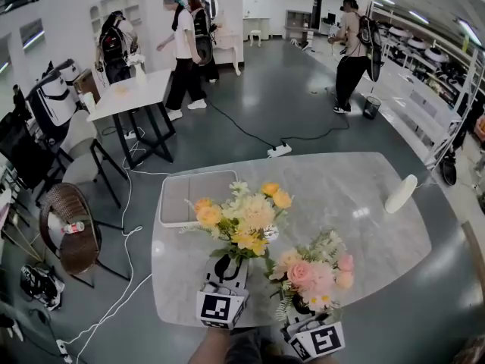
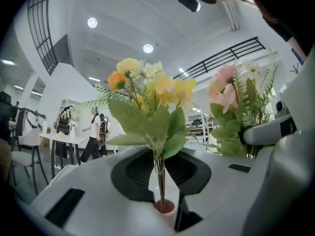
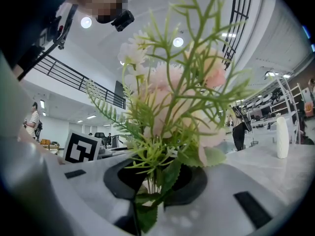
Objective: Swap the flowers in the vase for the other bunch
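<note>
The left gripper (image 2: 158,170) pinches the thin, wiry stem of the yellow bunch (image 1: 242,218) between its dark ribbed pads. The bunch has soft orange and lemon blooms over broad, toothed leaves, and its stem end shows as a small round stub. The right gripper (image 3: 151,182) is clamped on the pink bunch (image 1: 314,271), with its feathery fern sprays and puffy pale roses (the stems are half buried in leaves, yet the pads plainly close on them). Both bunches stand upright side by side above the near edge of the table (image 1: 348,174), a rounded slab with a pale marbled sheen. The vase (image 1: 400,193), slim, white and smooth, stands at the table's right edge, well apart from both bunches. A shallow rounded tray (image 1: 176,200) lies at the far left.
</note>
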### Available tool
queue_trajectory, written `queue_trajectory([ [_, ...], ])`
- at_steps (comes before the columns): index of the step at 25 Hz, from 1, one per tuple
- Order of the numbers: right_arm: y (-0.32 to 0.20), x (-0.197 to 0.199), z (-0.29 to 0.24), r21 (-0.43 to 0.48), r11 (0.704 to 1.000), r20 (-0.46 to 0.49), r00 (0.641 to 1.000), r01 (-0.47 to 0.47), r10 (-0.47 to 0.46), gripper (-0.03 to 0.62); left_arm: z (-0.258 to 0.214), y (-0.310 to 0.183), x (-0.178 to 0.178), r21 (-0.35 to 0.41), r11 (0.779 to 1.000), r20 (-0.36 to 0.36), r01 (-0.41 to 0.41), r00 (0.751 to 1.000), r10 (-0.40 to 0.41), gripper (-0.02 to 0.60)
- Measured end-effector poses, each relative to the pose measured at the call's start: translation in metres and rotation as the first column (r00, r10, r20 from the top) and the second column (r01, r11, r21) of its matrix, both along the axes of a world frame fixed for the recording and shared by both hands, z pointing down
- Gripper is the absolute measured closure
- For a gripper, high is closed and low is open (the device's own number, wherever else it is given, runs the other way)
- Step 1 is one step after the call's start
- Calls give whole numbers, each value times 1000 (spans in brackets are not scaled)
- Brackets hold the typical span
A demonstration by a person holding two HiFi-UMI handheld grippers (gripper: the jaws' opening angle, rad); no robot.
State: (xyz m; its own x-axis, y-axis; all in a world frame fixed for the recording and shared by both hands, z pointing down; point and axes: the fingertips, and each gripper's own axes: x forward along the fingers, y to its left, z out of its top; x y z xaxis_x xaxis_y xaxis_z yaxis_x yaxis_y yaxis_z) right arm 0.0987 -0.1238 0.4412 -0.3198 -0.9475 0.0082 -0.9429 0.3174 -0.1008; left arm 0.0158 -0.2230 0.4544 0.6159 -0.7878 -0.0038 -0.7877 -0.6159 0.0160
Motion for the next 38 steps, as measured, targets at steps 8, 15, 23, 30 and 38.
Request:
queue_trajectory([
  [8, 2, 3, -6, 19, 1000, 13, 1000, 14, -14, 499, -21, 1, -5, 36, 999, -29, 29, 999, -28, 505],
  [15, 3, 4, -17, 44, 999, 29, 999, 24, -26, 499, -40, 3, -9, 70, 996, -36, 47, 998, -45, 506],
  [23, 2, 1, -25, 54, 997, 39, 998, 47, -49, 499, -59, 3, -16, 88, 994, -66, 68, 996, -62, 508],
  [30, 1, -1, -29, 59, 997, 40, 997, 58, -60, 499, -69, 3, -25, 89, 992, -115, 89, 990, -78, 508],
  [38, 7, -42, -28, 62, 995, 32, 996, 78, -80, 499, -68, 14, -66, 97, 991, -109, 96, 990, -85, 508],
])
